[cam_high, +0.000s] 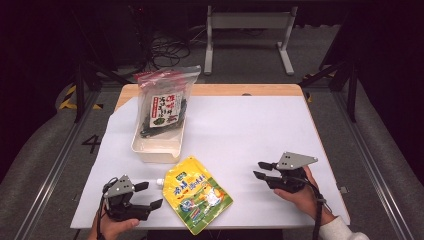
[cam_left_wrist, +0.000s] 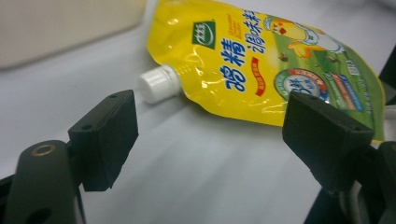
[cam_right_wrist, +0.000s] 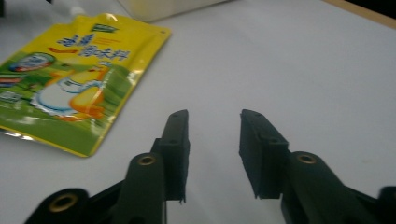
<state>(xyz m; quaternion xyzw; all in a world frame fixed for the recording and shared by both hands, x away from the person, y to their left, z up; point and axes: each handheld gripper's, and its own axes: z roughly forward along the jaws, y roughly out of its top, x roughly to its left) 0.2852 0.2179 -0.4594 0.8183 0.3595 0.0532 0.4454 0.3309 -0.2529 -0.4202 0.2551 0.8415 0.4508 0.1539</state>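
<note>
Looking down from the high view, your left hand-held gripper (cam_high: 150, 195) gapes wide, the yellow spout pouch (cam_high: 198, 193) flat on the surface (cam_high: 250, 130) just beside it. Your left gripper view puts its white cap (cam_left_wrist: 158, 83) just ahead, between the jaws. Your right gripper view shows the right hand-held gripper (cam_right_wrist: 214, 122) narrower, empty, pouch off left.

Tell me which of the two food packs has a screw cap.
The yellow spout pouch lying flat near the left tool; the clear seaweed bag leans in the tray.
</note>
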